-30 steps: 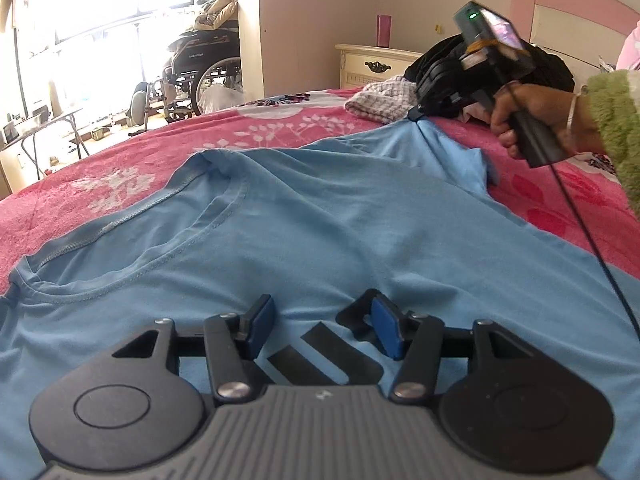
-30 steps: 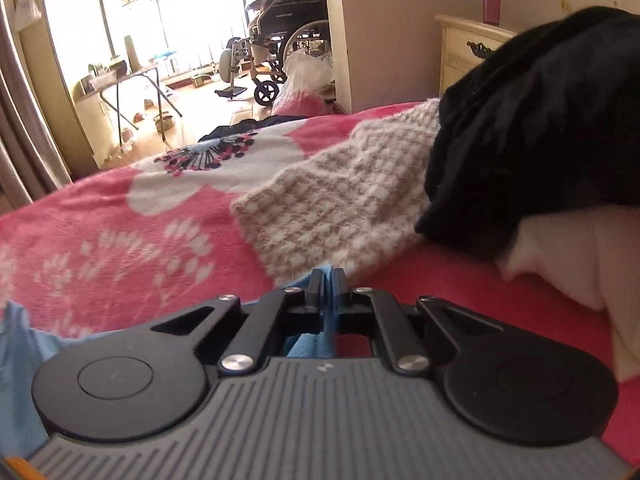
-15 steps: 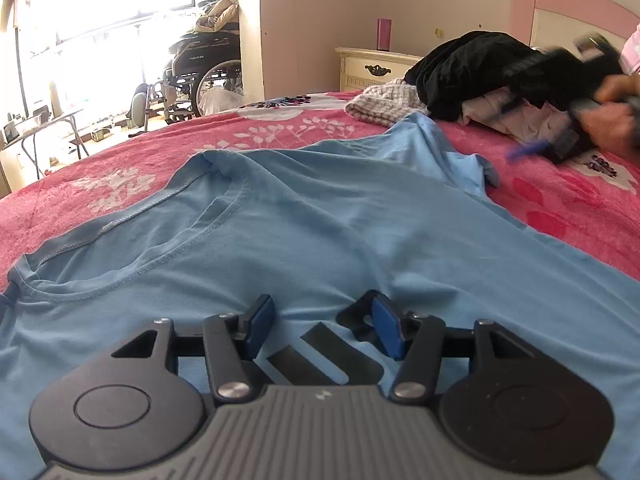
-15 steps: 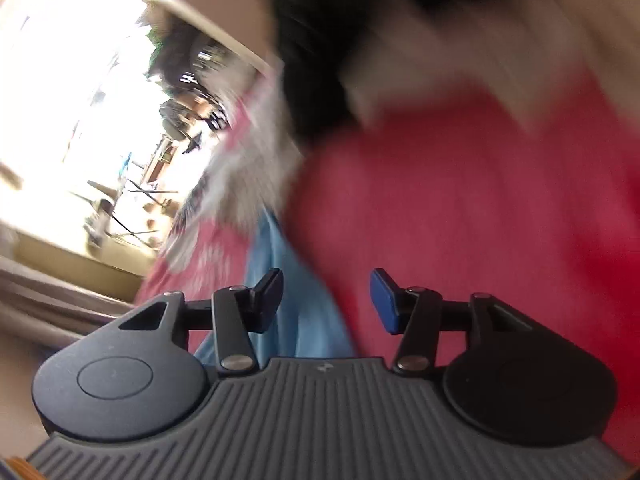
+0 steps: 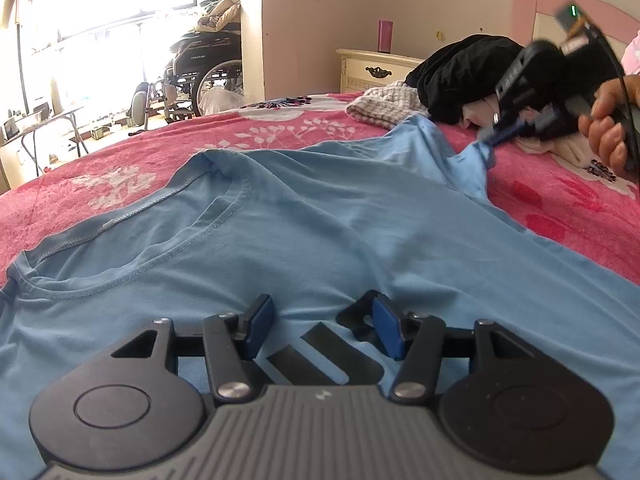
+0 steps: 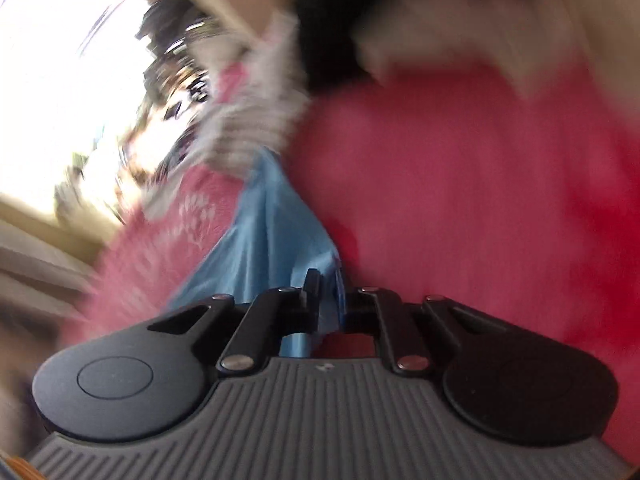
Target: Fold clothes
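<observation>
Blue T-shirt [image 5: 320, 232] lies spread flat on the bed's pink floral blanket [image 5: 132, 168], neckline toward the left. Left gripper [image 5: 322, 330] rests over the shirt's chest print with its fingers [image 5: 260, 326] parted, gripping nothing. Right gripper [image 6: 326, 296] has just been closing and is clenched on the shirt's sleeve edge, lifting it near the dark clothes pile [image 5: 468, 72]. Right hand [image 5: 608, 128] grips its handle.

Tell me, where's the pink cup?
In the left wrist view, the pink cup stands far back, upper middle, on the cream nightstand by the wall, behind the black clothes pile on the bed.
</observation>
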A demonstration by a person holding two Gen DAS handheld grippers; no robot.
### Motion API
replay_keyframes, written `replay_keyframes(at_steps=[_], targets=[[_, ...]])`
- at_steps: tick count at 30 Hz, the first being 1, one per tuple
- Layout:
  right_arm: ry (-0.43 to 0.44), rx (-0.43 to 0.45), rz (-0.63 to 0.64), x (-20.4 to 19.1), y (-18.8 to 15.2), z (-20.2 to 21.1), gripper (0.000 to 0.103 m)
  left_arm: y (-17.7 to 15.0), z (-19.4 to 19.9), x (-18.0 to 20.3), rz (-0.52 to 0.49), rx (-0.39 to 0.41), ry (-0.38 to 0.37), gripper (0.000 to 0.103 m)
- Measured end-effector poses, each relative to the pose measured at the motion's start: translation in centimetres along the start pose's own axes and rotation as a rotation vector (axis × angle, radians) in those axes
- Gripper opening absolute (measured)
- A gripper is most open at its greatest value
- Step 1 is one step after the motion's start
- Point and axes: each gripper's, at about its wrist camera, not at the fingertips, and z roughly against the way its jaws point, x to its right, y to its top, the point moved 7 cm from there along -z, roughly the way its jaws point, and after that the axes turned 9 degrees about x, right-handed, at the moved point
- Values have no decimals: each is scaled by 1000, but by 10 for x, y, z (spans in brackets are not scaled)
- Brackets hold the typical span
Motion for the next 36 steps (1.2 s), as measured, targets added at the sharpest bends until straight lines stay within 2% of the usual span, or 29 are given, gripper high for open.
replay_keyframes(at_steps=[2,3,5,6,7,8,9,12,13,15,17,19,20,21,25,26,29,31,34,35,36], targets=[[-24,98,217,-24,5,13,7,0,0,0,1,0,-1,57],[-62,146,370,-36,5,18,8,0,0,0,1,1,-1,57],[-175,169,621,-45,-1,14,9,0,0,0,2,1,0,57],[-224,143,637,-39,-3,10,9,0,0,-1,2,1,0,57],[-258,110,580,-29,-1,7,10,0,0,-1,4,1,-1,57],[-247,78,455,-17,4,6,10,0,0,-1,5,1,-2,57],[-200,49,300,-5,6,8,12,0,0,-1,6,2,-2,57],[-52,-61,-224,28,-5,9,30,0,0,-1,7,3,-3,57],[-12,-97,-378,36,-12,8,31,0,0,-1,8,3,-3,57],[17,-133,-510,46,-21,2,34,0,0,-1,8,3,-3,57],[-18,-147,-491,48,-23,-7,43,0,0,-1,8,4,-3,57],[-15,-152,-470,46,-23,-18,41,0,0,-2,8,4,-3,57],[-13,-133,-438,43,-21,-18,34,0,0,-2,10,4,-4,57],[-9,-106,-391,40,-16,-13,4,-1,0,-2,10,4,-4,57],[-24,47,-165,14,-1,22,4,-1,0,-1,10,5,-4,57],[-53,63,-118,12,-3,24,4,-1,0,-1,10,5,-4,57],[-140,31,-49,19,-11,8,7,-1,0,-1,10,5,-4,57],[-171,5,-107,37,-13,-7,8,-1,0,-1,10,4,-4,57],[-108,15,-310,59,-13,-18,10,-1,0,-1,11,5,-5,57],[-85,19,-370,63,-13,-18,12,-1,0,-1,11,5,-5,57],[-53,17,-426,67,-12,-18,22,-1,0,-1,11,5,-5,57]])
